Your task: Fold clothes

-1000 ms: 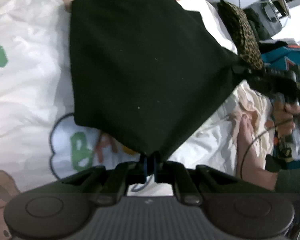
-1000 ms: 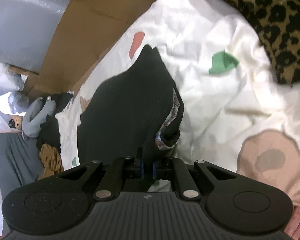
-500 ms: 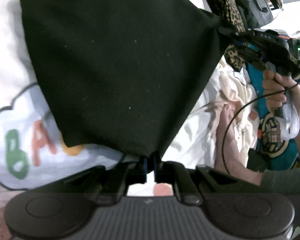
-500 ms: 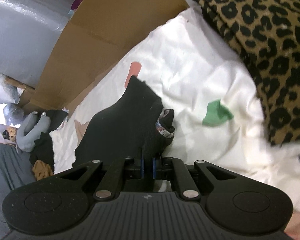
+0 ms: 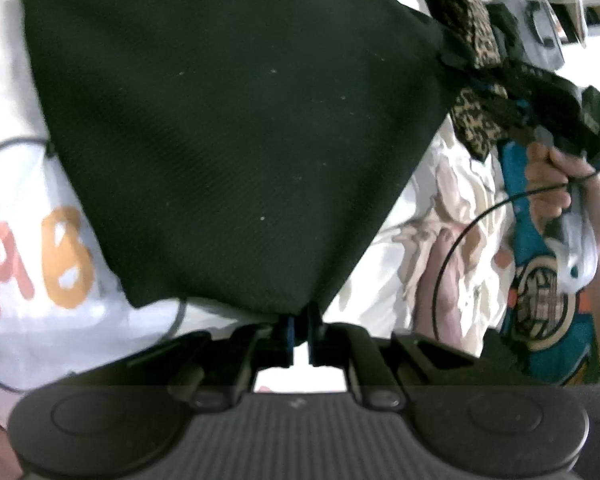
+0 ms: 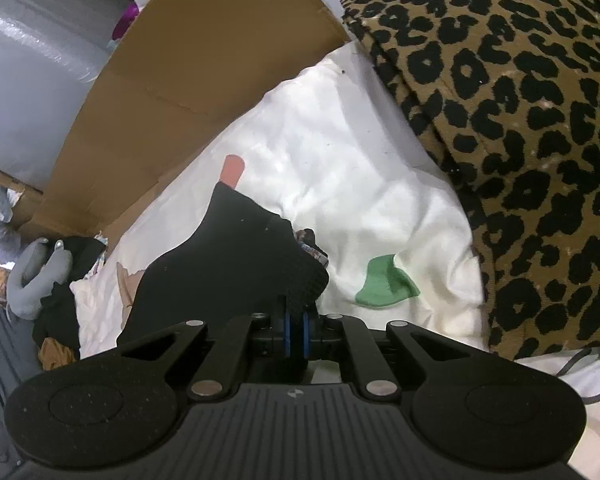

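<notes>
Black garment [image 5: 228, 140]: plain knit, flecked with pale lint, stretched flat and filling the upper centre of the left wrist view, above the white printed bedsheet [image 5: 40, 320]. Left gripper [image 5: 300, 330] is clamped on its lower corner. Right gripper [image 6: 296, 334] pinches another corner, fabric bunched at centre frame. Leopard-print cushion [image 6: 520, 140] lies at upper right.

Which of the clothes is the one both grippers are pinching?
The plain black garment: the left gripper and right gripper each clamp a corner. The leopard-print one and the teal printed one are not gripped.
</notes>
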`<state>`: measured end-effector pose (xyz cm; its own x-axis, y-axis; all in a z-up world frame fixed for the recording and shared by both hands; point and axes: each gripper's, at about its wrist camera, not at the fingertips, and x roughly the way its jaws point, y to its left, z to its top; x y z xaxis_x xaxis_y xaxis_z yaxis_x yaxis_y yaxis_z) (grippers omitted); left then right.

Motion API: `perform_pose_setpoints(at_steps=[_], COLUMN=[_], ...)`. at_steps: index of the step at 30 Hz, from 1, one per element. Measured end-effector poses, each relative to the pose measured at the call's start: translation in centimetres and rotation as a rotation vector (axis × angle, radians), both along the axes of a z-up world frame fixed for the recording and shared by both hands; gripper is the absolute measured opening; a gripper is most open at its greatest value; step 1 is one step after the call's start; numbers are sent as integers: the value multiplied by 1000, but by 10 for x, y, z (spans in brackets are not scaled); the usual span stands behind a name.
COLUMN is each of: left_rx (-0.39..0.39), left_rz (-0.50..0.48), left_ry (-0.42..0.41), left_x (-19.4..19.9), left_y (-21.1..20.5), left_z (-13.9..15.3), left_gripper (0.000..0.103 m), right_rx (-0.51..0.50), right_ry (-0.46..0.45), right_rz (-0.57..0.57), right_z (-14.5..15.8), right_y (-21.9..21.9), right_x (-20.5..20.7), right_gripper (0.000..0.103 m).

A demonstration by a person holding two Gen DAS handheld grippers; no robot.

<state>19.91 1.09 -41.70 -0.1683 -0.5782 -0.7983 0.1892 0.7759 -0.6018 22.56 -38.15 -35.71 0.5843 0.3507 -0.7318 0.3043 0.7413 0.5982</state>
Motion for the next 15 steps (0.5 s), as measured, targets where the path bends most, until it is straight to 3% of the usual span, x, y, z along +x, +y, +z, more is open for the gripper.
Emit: perform_pose_setpoints(at_steps=[12,15], left_rx=[-52,-59], left_rz=[79,59], left_ry=[101,108], left_x=[-3,-5], left_y=[-37,-46], left_z=[-5,-8], left_gripper=[6,6], right_rx=[-44,-71], right_ry=[-34,-26], right_rz=[-18,-21], right_z=[6,4], right_y=[-13,-17], right_x=[24,28], right_gripper=[4,4])
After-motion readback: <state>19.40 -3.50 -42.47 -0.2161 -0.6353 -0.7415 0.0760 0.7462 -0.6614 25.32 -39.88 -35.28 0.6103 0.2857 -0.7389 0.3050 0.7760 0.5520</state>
